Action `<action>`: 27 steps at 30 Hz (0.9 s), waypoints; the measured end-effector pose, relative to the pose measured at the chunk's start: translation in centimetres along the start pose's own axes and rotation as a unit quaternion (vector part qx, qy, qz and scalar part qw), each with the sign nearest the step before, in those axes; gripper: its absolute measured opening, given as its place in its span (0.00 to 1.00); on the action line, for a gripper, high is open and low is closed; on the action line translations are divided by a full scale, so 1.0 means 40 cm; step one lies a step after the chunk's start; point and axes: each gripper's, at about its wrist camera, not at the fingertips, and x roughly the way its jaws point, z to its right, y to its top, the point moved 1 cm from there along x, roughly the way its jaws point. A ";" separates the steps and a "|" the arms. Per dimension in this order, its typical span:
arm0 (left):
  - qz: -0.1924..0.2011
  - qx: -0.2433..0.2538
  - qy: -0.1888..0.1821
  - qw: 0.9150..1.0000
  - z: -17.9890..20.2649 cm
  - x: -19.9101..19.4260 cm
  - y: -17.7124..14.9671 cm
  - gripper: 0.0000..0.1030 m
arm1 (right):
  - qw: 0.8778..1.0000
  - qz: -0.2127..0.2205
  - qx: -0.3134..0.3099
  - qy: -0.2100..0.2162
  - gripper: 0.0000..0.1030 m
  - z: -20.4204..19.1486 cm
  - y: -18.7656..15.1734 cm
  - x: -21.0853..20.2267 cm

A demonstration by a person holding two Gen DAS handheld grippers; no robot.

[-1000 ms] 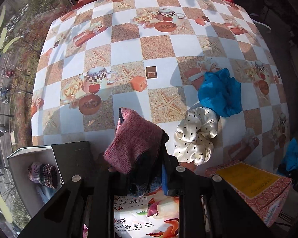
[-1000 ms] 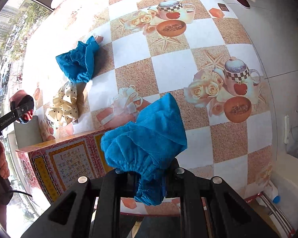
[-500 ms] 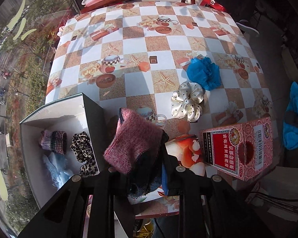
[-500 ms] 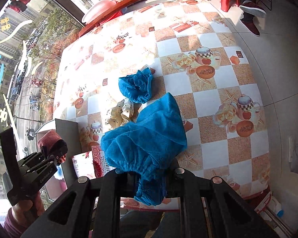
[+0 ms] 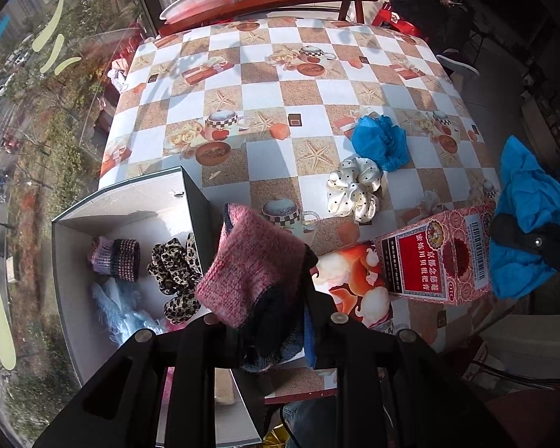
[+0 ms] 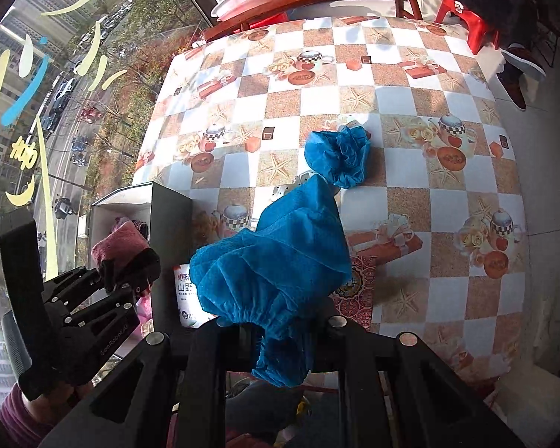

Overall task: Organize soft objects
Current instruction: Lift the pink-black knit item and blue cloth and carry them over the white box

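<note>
Gripping pink knit (image 5: 254, 261) between left gripper (image 5: 272, 321) fingers, beside open box (image 5: 130, 201) at 9 o'clock. Pinching blue cloth (image 6: 276, 265) in right gripper (image 6: 280, 332). Lying at 1 o'clock on table (image 5: 265, 156): scrunchie (image 5: 352, 190), blue bundle (image 5: 380, 142).

Bright daylight came through the window (image 6: 37, 112) on the left and washed the checkered tablecloth (image 5: 317, 86) in sun. Hard shadows fell rightward behind the open box (image 5: 130, 201). Both views were sharp at centre, bent strongly at the edges, and black in the corners.
</note>
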 end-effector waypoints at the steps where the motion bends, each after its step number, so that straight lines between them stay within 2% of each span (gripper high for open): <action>1: 0.001 -0.004 0.000 1.000 -0.007 -0.002 -0.002 0.24 | 1.000 -0.003 -0.008 -0.001 0.17 -0.013 0.000 0.005; 13: 0.012 -0.081 0.010 0.997 -0.138 -0.032 -0.064 0.24 | 0.995 -0.036 -0.091 0.005 0.17 -0.162 -0.001 0.061; 27: 0.013 -0.181 0.027 0.983 -0.295 -0.059 -0.163 0.24 | 0.981 -0.069 -0.183 0.019 0.17 -0.327 -0.012 0.126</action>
